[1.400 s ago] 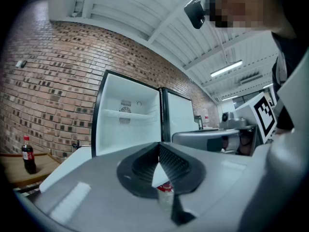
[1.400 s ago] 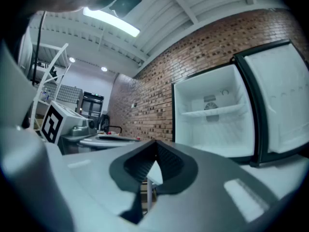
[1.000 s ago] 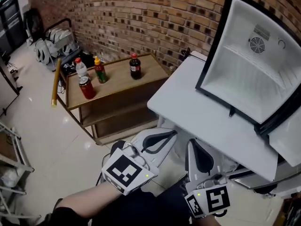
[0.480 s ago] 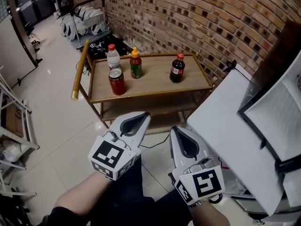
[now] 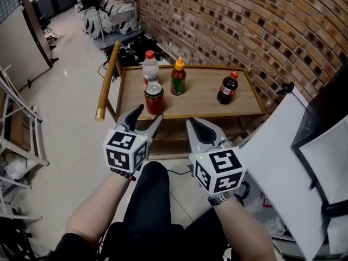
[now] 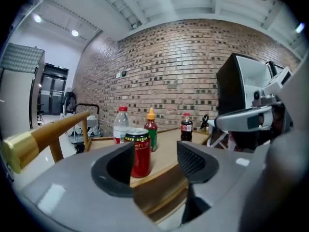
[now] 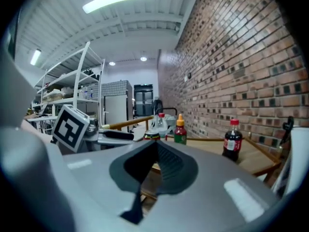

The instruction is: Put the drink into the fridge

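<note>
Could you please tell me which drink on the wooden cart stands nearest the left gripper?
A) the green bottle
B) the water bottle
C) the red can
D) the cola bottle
C: the red can stands at the wooden cart's near edge, just beyond the tips of the left gripper, whose jaws have just been opening with nothing between them.

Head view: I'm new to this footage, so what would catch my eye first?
Four drinks on the wooden cart against the brick wall: a red can, a water bottle, a green bottle and a cola bottle. In front, the left claw, whose jaws have just been opening with nothing between them, aims at the can; the right claw is shut.
</note>
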Motion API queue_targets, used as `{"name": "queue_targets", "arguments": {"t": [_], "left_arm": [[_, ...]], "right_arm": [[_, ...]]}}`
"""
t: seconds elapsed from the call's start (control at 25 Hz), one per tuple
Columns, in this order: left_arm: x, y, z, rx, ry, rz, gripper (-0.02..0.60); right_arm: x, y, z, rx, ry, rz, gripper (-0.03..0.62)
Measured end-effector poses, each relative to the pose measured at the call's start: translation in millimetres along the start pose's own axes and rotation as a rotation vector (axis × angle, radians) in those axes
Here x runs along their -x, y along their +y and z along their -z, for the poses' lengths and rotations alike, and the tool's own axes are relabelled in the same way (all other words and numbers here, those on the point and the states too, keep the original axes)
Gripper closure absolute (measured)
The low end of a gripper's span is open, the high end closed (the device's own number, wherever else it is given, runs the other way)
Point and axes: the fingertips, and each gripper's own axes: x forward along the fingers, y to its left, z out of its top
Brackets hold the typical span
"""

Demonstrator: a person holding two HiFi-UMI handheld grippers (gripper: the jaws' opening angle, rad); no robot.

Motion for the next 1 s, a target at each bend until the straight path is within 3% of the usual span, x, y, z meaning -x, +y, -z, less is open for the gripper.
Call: {"name": "queue_targets", "arguments": {"t": [0.24, 0.32, 0.64, 0.72, 1.0], "left_arm": [[-42.9, 31.5, 14.1, 0.016, 0.058, -0.041, 0.227], [-55.7, 35.2, 14.8, 0.020, 0.071, -0.037, 0.215], [-81.6, 46.3, 18.7, 0.025, 0.108, -0.074, 0.221], [-82.3, 49.3, 17.4, 0.018, 0.102, -0.091, 0.252], [-73.2, 44.2, 12.1, 0.015, 0.084, -0.113, 0.256]], "right_arm": [[-32.4, -12.9, -5.5, 0.014, 0.032, -0.015, 0.594], [-37.5, -19.0, -7.8, 0.021, 0.034, -0.015, 0.594], [-49.3, -38.0, -13.8, 0.020, 0.030, -0.016, 0.594], [-47.7, -39.6, -14.7, 0.016, 0.021, -0.020, 0.594], [-26.0, -42.4, -22.2, 0.018, -0.016, -0.013, 0.594]]}}
